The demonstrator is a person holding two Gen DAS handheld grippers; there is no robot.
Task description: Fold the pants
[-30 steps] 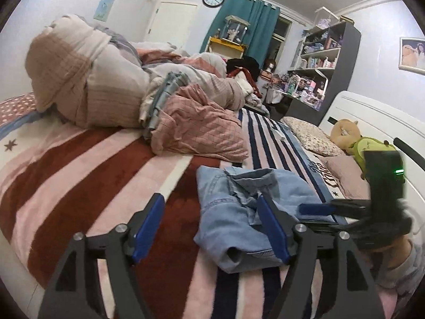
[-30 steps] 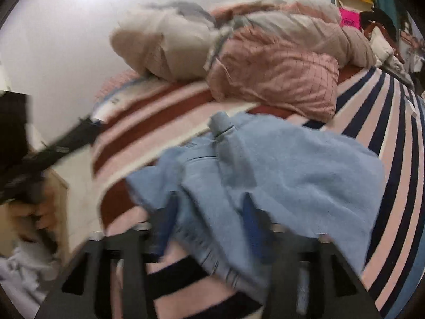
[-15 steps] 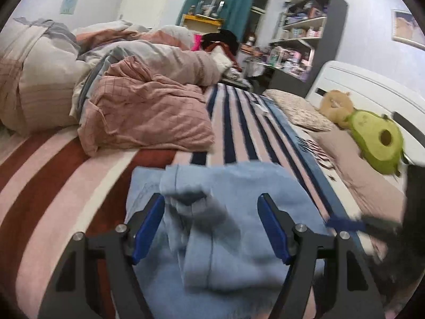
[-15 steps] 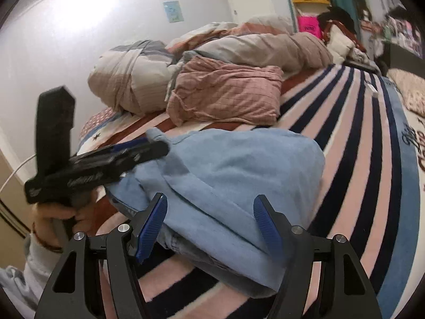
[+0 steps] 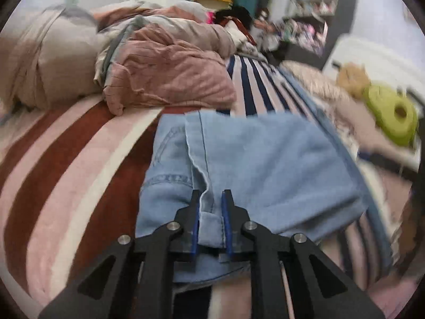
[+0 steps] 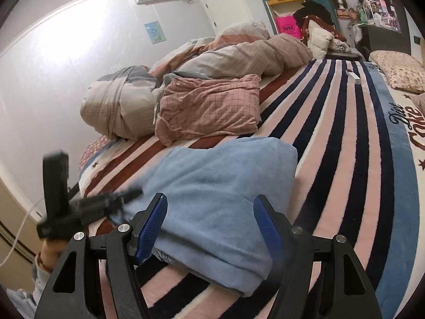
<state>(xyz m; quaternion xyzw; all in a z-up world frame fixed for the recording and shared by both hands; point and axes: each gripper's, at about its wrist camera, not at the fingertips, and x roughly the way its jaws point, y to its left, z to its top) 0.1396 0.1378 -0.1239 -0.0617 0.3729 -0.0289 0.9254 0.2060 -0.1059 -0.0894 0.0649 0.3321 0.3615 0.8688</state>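
Item: light-blue denim pants (image 5: 265, 164), folded bundle on striped blanket (image 5: 61, 164), near edge of bed; pink checked quilt (image 5: 170, 79) just beyond, far side.
Left gripper (image 5: 211, 212): jaws narrow, pinching near hem layers (view blurred).
Right gripper (image 6: 209, 226): jaws wide, holding nothing, straddling bundle's near right edge.
Step, judged: final fold or tidy. Advice: grab all layers together, lift evenly, keep edges aligned, avoid dragging blanket.

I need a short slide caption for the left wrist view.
Left gripper shut on the folded jeans lying on the striped blanket.
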